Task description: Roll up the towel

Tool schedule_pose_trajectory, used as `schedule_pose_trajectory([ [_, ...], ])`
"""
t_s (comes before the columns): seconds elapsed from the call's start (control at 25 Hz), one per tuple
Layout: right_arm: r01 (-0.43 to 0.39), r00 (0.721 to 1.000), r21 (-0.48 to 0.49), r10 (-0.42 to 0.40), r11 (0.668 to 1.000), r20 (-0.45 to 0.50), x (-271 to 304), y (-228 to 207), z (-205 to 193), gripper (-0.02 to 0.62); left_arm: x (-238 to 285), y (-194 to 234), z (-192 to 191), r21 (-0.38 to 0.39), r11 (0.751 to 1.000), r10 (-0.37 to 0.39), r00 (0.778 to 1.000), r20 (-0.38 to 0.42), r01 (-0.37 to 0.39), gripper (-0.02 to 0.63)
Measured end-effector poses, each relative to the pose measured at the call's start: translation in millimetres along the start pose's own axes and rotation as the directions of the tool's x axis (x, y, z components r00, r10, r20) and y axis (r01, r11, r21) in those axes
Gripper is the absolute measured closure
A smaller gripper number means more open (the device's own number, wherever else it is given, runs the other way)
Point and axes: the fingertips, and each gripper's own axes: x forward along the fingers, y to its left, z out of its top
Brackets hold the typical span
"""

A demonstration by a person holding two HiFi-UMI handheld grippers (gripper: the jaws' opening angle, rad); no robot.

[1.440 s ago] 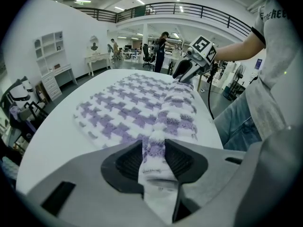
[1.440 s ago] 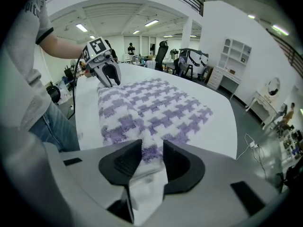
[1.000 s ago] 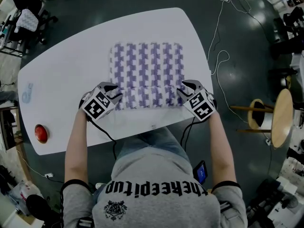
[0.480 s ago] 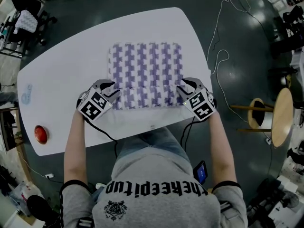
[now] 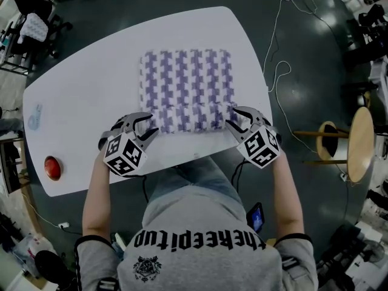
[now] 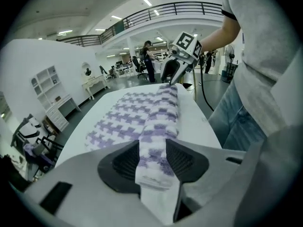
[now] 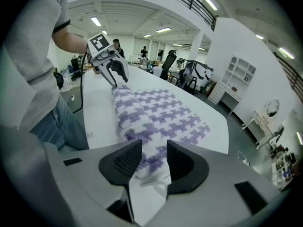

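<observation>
The left tool (image 6: pixel 154 161), its jaws having just been opening slightly, pinches one end of the towel (image 6: pixel 158 117) at its rolled near edge, and the right tool (image 7: pixel 149 161) clamps the other end. Gripping both ends together likely keeps the roll even as it is turned over the flat remainder, which lies spread across the white worktop (image 5: pixel 85 90).
</observation>
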Motion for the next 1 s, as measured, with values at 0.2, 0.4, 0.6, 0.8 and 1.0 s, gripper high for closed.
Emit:
schedule_pose_trajectory([
  [0.2, -0.035, 0.998, -0.102, 0.028, 0.994, -0.064, 12, 28, -9, 0.416, 9, -17, -10, 0.045, 0.999, 0.011, 0.999, -0.044, -0.009, 0.410],
  [0.4, -0.020, 0.987, -0.236, -0.019, 0.971, -0.161, 31, 35, -29, 0.382, 22, -18, -26, 0.117, 0.991, 0.074, 0.989, -0.132, -0.058, 0.371],
  [0.6, -0.001, 0.980, -0.274, -0.054, 0.962, -0.190, 45, 34, -44, 0.379, 40, -21, -37, 0.132, 0.989, 0.092, 0.978, -0.187, -0.067, 0.367],
  [0.8, 0.023, 0.977, -0.295, -0.084, 0.955, -0.194, 61, 8, -36, 0.379, 49, 9, -38, 0.141, 0.986, 0.112, 0.972, -0.205, -0.084, 0.368],
  [1.0, 0.026, 0.977, -0.290, -0.085, 0.957, -0.193, 70, -18, -25, 0.465, 54, 36, -35, 0.145, 0.986, 0.118, 0.970, -0.212, -0.088, 0.384],
])
